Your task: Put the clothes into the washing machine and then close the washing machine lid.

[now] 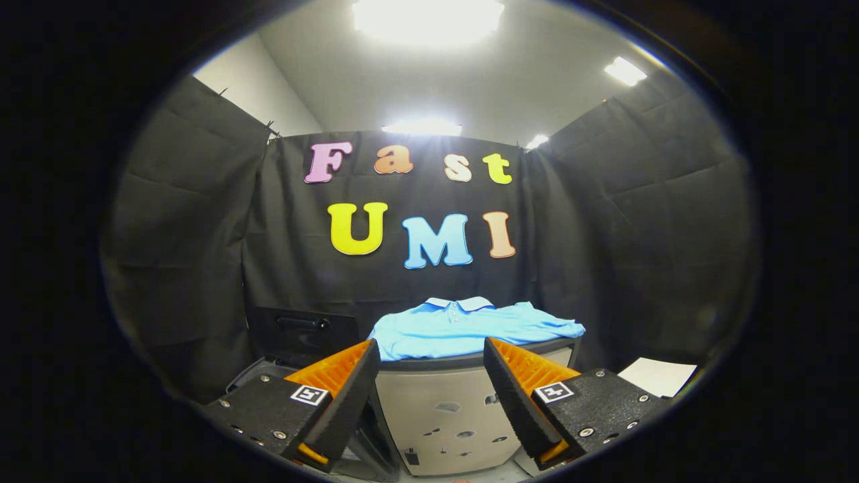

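Gripper view: tongs (429, 389) apart; blue shirt (463, 327) atop grey cabinet (443, 409).

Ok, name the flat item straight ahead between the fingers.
The blue polo shirt, atop the grey machine beyond the open fingers; the white sheet lies past the right finger.

Gripper (429, 376) fingers wide apart, empty
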A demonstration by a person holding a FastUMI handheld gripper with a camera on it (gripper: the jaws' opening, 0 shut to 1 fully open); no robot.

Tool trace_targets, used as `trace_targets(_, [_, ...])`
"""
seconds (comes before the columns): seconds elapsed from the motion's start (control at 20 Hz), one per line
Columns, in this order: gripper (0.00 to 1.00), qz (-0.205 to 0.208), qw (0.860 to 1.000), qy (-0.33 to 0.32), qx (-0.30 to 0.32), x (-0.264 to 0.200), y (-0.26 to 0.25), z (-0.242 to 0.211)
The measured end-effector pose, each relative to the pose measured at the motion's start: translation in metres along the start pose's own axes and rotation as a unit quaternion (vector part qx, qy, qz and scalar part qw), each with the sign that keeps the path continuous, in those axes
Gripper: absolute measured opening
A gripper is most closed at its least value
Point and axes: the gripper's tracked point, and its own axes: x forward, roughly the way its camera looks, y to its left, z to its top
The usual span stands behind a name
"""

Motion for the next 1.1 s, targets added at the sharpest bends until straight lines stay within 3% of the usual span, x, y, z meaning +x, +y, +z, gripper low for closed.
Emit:
trace_targets(0.45, [0.96,0.009,1.000,-0.004,-0.005,0.072,-0.027,0.031])
trace_targets(1.1, [0.96,0.036,0.998,0.055,-0.019,0.163,-0.061,0.020])
